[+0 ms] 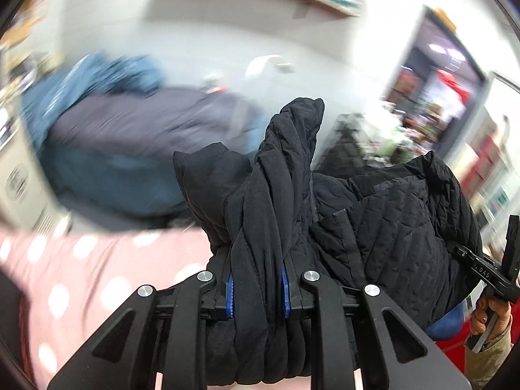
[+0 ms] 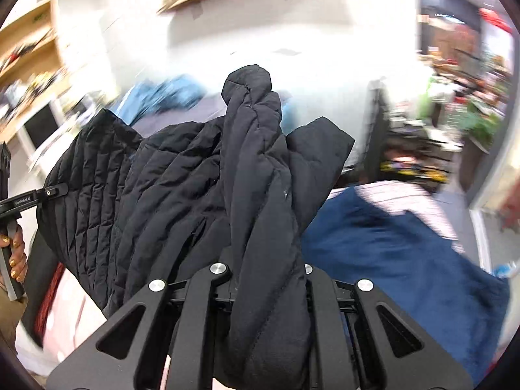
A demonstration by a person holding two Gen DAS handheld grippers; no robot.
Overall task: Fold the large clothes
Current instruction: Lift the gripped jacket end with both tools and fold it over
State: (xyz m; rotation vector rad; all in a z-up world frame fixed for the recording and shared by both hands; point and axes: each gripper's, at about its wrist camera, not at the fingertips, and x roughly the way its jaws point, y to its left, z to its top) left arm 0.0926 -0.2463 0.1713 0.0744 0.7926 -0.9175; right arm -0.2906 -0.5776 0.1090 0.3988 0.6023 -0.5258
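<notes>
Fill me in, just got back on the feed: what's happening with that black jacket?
A person holds a gripper in each hand, and both are clamped on the same black quilted jacket. The left gripper pinches a bunched fold between its blue pads; the right gripper grips another bunch. The jacket hangs stretched between them, up off the pink polka-dot cloth below. The background is motion-blurred. No fold is visible yet.

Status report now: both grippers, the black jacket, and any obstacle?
Left gripper and right gripper shut on black jacket. Jacket bunched, hanging between them. No obstacle visible.
</notes>
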